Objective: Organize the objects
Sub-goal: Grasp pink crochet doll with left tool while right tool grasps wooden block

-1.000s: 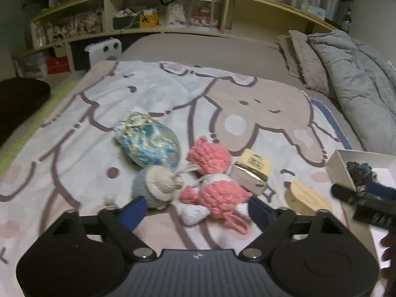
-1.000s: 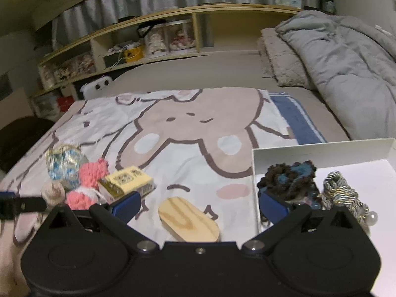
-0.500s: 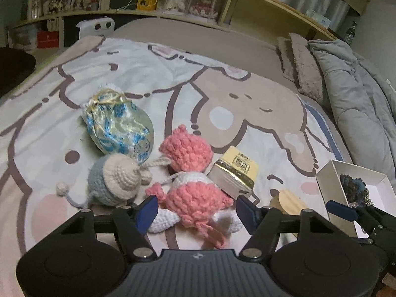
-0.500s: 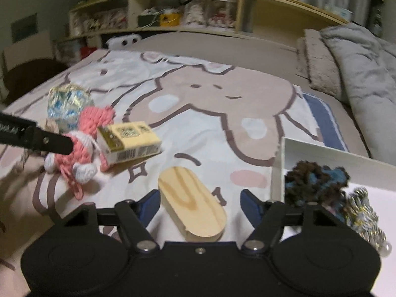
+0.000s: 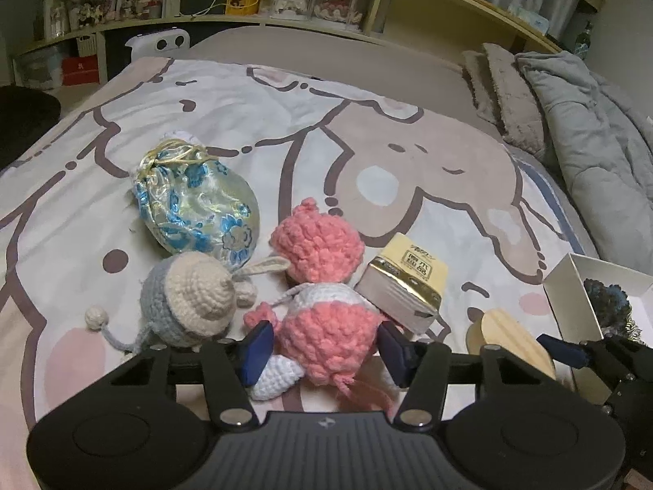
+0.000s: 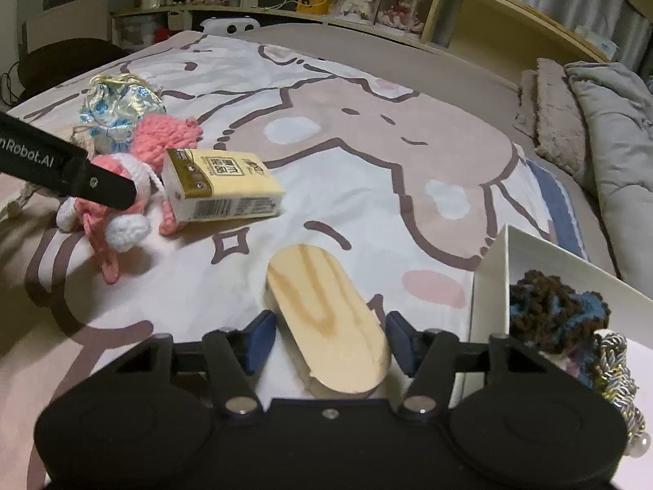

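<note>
left gripper (image 5: pixel 324 345): jaws apart astride pink crochet doll (image 5: pixel 326 318), soft, light; squeeze torso | right gripper (image 6: pixel 326 343): jaws apart astride wooden oval (image 6: pixel 326 318), stiff; pinch long sides

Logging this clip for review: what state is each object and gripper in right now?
left gripper: open, straddling pink crochet doll
right gripper: open, straddling wooden oval
tissue pack: lying against doll
satin pouch: tied shut
white box: open, yarn inside
</note>
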A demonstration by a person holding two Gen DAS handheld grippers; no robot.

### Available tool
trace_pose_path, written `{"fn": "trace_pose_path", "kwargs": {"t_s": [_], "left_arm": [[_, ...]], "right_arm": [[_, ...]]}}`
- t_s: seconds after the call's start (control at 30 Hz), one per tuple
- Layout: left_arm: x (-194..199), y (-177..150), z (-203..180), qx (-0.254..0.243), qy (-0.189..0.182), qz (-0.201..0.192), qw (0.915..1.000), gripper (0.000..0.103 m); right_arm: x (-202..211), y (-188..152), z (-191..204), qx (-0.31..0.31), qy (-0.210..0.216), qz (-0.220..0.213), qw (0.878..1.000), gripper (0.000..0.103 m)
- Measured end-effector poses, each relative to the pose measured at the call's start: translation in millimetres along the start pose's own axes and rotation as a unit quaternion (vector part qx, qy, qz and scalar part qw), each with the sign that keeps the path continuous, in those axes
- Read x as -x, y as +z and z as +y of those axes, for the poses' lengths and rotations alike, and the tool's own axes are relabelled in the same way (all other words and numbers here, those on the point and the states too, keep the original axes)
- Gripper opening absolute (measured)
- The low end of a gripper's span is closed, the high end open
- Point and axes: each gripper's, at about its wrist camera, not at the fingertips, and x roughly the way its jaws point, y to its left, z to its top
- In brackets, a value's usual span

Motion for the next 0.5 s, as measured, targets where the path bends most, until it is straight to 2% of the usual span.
{"fn": "trace_pose_path", "kwargs": {"t_s": [0.3,0.5], "left_arm": [[10.6,-3.5,4.0,0.011,-0.018,0.025,0.9995,0.051],[26.0,-13.4,6.1,0.012,-0.021,0.050,0.9985,0.051]], "right_arm": [[17.0,-6.0,1.3,-0.021,0.025,0.008,0.999,0.046],[36.6,-15.5,8.8,-0.021,0.045,0.017,0.999,0.045]]}}
